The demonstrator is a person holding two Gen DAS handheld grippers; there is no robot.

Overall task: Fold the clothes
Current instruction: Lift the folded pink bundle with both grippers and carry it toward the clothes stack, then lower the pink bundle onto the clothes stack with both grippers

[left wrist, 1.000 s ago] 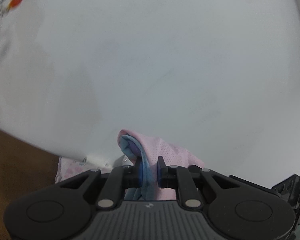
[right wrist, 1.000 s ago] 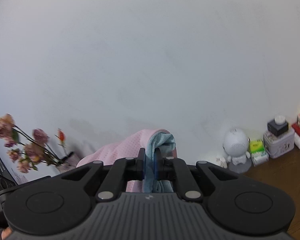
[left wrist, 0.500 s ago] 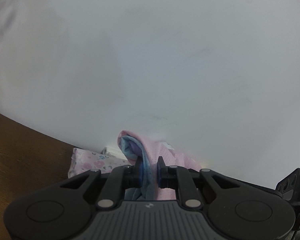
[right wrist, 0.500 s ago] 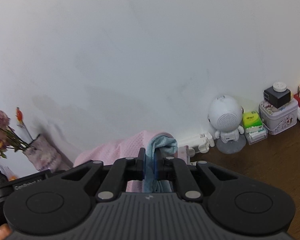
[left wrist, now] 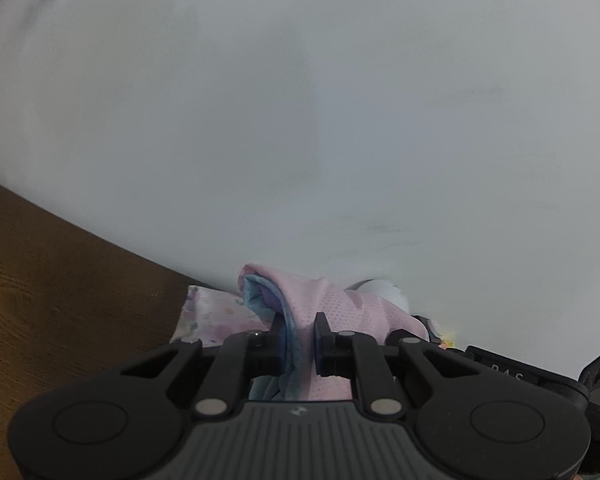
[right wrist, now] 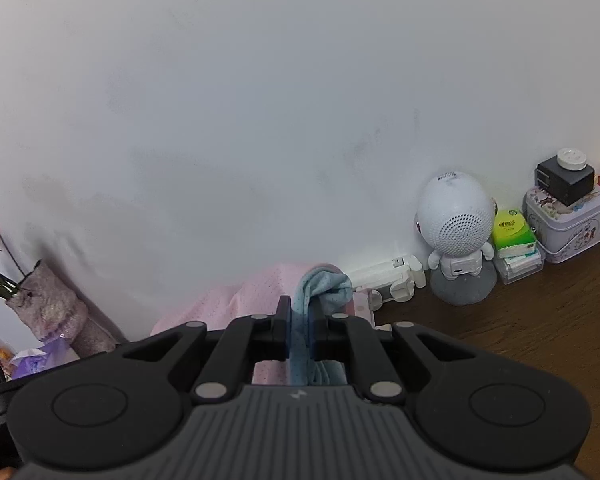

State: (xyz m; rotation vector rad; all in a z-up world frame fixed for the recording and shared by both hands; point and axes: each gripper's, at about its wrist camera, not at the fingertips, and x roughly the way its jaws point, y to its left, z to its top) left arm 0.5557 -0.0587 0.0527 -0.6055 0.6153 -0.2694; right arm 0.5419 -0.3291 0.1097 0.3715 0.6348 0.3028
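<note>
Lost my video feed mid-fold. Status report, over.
Left gripper and right gripper both shut on the pink mesh garment. Garment held up facing the wall. Robot-shaped speaker stands clear, to the right.

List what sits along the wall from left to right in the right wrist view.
Flower vase → pink garment → white folded stand → white robot speaker → green tissue pack → tin box with a black box on top.
</note>
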